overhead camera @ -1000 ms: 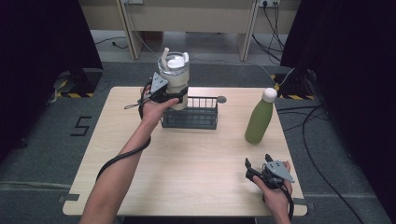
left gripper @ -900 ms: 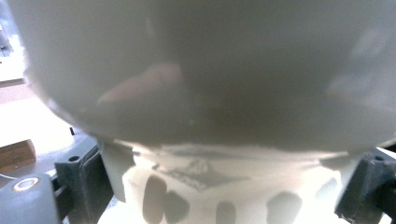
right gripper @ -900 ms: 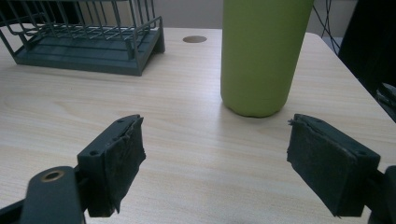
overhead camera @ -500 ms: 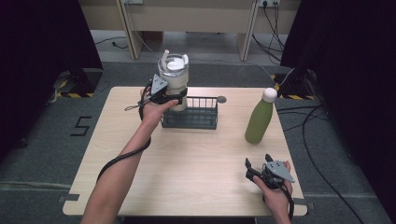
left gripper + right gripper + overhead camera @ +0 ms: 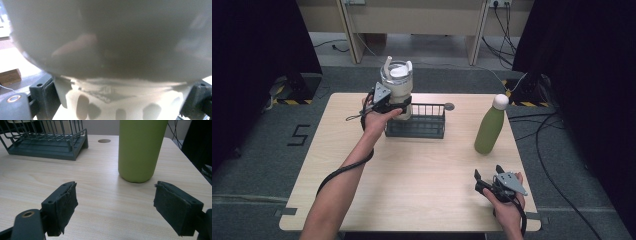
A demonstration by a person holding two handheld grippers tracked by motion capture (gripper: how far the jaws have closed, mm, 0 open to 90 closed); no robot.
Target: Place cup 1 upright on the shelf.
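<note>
A pale cream tumbler [image 5: 398, 89] with a clear lid and a straw stands upright at the left end of the dark wire rack [image 5: 422, 122]. My left gripper [image 5: 395, 106] is shut on its lower body. In the left gripper view the tumbler [image 5: 107, 37] looms close, held between the two jaws. Whether its base rests in the rack I cannot tell. A green bottle [image 5: 489, 127] with a white cap stands at the right of the table. Near the front right corner my right gripper [image 5: 488, 176] is open and holds nothing, and the green bottle [image 5: 141, 147] is ahead of its jaws.
The light wooden table [image 5: 412, 185] has a small round hole [image 5: 449, 106] behind the rack. The wire rack [image 5: 47, 141] lies far left in the right gripper view. Cables trail on the grey floor to the right, and a desk stands beyond the table.
</note>
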